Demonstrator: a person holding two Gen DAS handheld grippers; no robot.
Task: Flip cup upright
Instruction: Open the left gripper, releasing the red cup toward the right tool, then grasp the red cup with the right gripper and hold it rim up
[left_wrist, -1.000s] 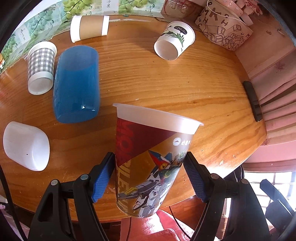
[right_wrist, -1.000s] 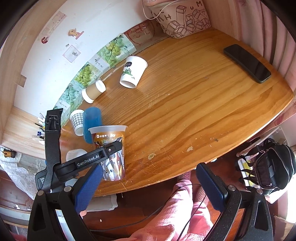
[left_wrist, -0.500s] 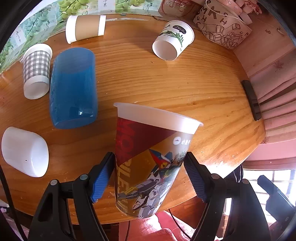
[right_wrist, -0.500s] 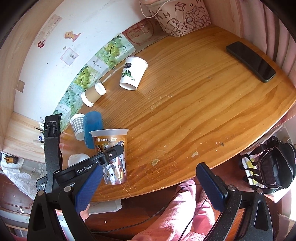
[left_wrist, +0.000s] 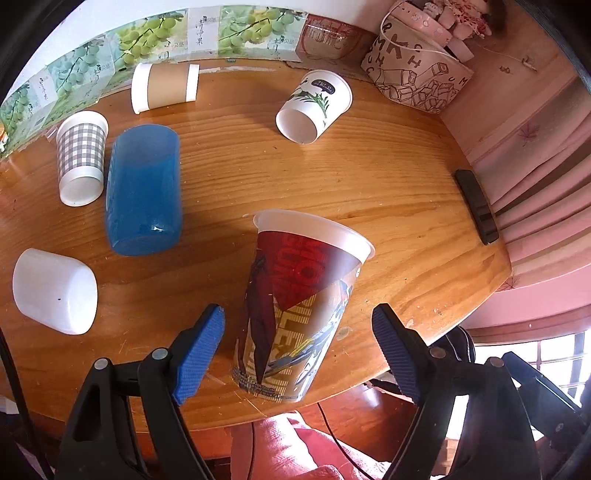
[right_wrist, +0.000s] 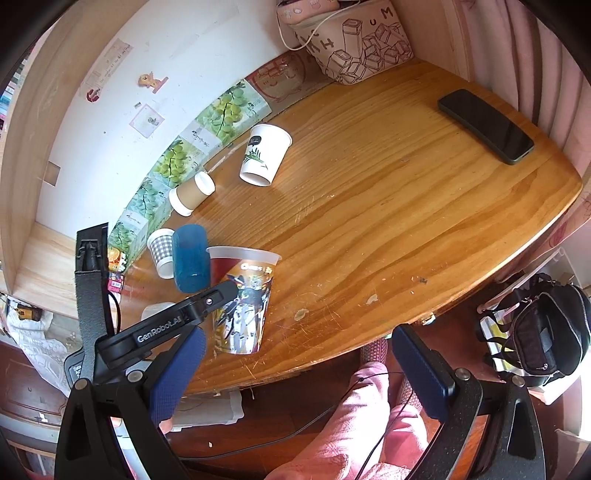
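A printed plastic cup (left_wrist: 299, 314) with a red and gold robot design stands upright, mouth up, near the front edge of the wooden table (left_wrist: 369, 184). It also shows in the right wrist view (right_wrist: 242, 299). My left gripper (left_wrist: 297, 350) is open; its blue pads stand apart on either side of the cup's lower half, with gaps to the cup. My right gripper (right_wrist: 299, 369) is open and empty, off the table's front edge, to the right of the cup.
Several cups lie on their sides: a blue tumbler (left_wrist: 144, 190), a checked cup (left_wrist: 80, 157), a white cup (left_wrist: 55, 291), a brown-sleeved cup (left_wrist: 166, 86), a leaf-print cup (left_wrist: 314, 105). A black phone (left_wrist: 476, 205) lies at the right edge. A patterned bag (left_wrist: 417, 77) stands at the back.
My left gripper has opened and let go of the printed cup, which now stands on the table. The right gripper has hardly moved.
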